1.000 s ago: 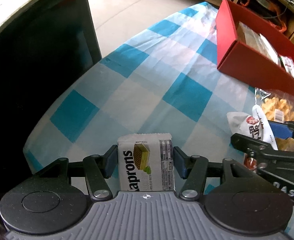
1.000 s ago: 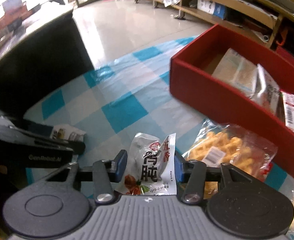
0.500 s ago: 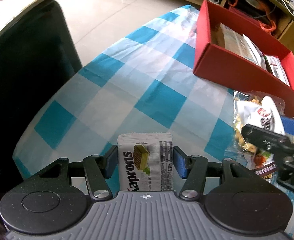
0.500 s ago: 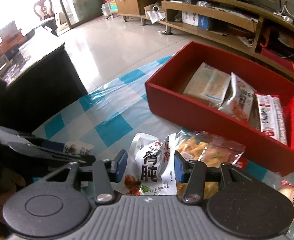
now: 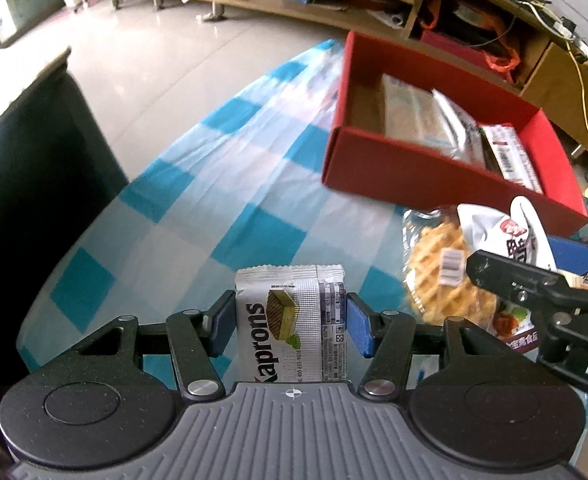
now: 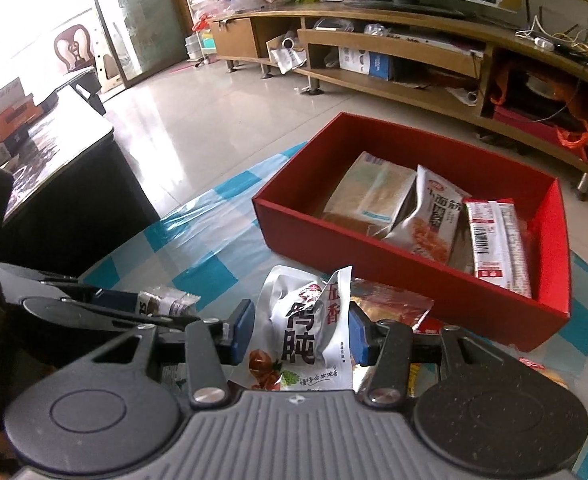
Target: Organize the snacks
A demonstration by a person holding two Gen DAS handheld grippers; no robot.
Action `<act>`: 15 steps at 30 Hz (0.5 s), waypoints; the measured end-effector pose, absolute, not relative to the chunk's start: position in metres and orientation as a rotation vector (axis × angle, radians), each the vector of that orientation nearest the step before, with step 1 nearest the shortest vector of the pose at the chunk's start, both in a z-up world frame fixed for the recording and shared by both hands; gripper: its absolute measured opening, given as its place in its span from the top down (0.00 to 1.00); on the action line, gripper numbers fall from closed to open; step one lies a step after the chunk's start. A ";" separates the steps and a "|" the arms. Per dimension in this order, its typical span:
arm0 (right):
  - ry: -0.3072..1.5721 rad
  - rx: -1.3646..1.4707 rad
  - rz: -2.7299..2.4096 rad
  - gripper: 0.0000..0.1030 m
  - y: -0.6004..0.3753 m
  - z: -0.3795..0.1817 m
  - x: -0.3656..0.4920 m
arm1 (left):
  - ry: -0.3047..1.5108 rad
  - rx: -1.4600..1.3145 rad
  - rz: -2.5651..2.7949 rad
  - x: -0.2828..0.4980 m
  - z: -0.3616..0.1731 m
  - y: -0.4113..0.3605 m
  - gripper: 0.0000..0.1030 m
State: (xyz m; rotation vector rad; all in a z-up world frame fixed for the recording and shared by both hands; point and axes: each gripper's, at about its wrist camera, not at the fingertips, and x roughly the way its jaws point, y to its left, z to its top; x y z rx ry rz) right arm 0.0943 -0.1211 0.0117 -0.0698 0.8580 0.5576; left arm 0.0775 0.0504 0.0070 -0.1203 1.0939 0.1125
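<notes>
Two packets ride lifted above the table: my left gripper [image 5: 291,320] pinches the Kaprons wafer pack [image 5: 291,328], my right gripper [image 6: 300,332] the white pouch [image 6: 310,328], both seemingly bound for the red box [image 6: 454,292]

1. The right tool [image 6: 300,330] grips a crinkled white foil snack pouch [image 6: 308,332] between blue pads.
2. Beyond it, an open red cardboard box [image 6: 394,272] holding packets sits on the blue-checked surface [image 6: 209,276].
3. The left tool [image 6: 105,308] holds a small wafer packet [image 6: 165,302].
</notes>
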 end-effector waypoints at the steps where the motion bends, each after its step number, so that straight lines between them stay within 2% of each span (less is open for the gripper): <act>1: 0.855 -0.066 0.554 0.53 -0.123 0.013 0.094 | 1.088 -0.117 0.110 0.079 0.009 0.049 0.38; 15: 0.799 0.007 0.499 0.53 -0.157 0.034 0.096 | 1.021 -0.099 0.077 0.092 0.032 0.027 0.38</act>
